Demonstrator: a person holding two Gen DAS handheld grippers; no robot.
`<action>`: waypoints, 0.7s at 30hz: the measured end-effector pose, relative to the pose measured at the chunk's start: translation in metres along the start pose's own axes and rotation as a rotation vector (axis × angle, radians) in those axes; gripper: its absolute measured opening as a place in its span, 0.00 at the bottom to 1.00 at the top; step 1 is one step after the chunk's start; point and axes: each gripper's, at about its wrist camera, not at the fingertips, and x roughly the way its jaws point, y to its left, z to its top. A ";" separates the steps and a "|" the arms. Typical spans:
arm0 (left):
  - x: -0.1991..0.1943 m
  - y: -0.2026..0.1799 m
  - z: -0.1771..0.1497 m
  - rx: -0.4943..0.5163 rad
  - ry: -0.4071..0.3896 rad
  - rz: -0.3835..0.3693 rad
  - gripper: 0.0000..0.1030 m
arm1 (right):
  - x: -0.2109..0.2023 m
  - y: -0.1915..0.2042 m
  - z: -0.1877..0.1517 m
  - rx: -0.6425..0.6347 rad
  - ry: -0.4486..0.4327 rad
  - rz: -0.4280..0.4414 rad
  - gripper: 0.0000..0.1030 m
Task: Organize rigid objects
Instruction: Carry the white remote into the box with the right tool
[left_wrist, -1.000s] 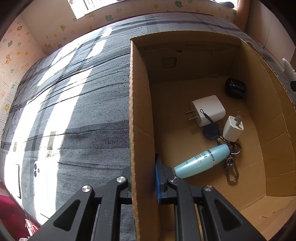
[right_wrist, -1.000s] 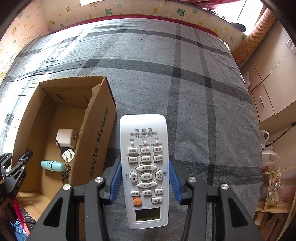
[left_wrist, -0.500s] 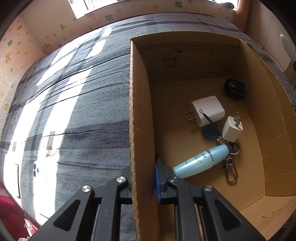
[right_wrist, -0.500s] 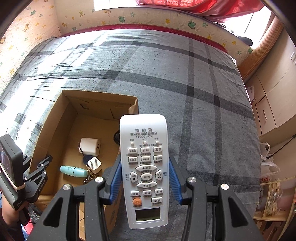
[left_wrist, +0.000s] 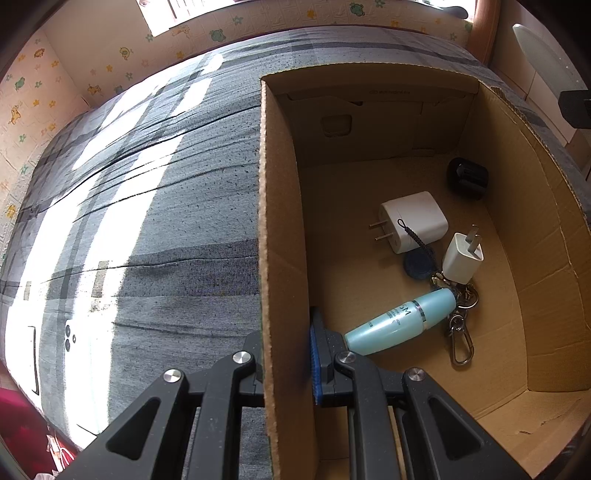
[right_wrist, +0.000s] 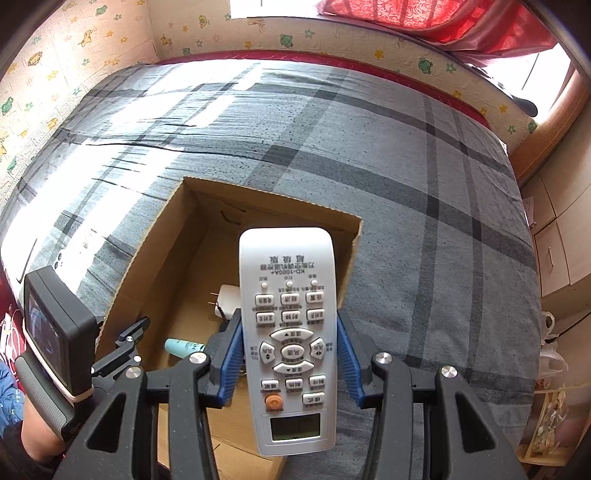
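We see a bed (right_wrist: 424, 206) covered with a grey plaid sheet, wrinkled on the sunlit side. An open cardboard box (right_wrist: 162, 236) sits directly on it, near the front edge. We also see a white strip with small dark dots (left_wrist: 68, 334) on the sheet at the bed's edge, well apart from the box.

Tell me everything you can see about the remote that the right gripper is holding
The remote is a long white plastic slab with rounded corners, rows of pale buttons with grey print, one orange round button and a small dark display at its near end. The right gripper is shut on its sides, blue-padded fingers pressing each long edge. It is held face up above the open box, touching nothing else.
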 end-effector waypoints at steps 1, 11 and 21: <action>0.000 0.000 0.000 0.000 0.000 0.000 0.14 | 0.003 0.005 0.001 -0.007 0.004 0.005 0.48; 0.001 0.002 0.000 -0.006 -0.002 -0.009 0.14 | 0.048 0.039 0.000 -0.036 0.074 0.041 0.48; 0.000 0.003 -0.001 -0.009 -0.007 -0.014 0.14 | 0.093 0.050 -0.009 -0.024 0.157 0.055 0.48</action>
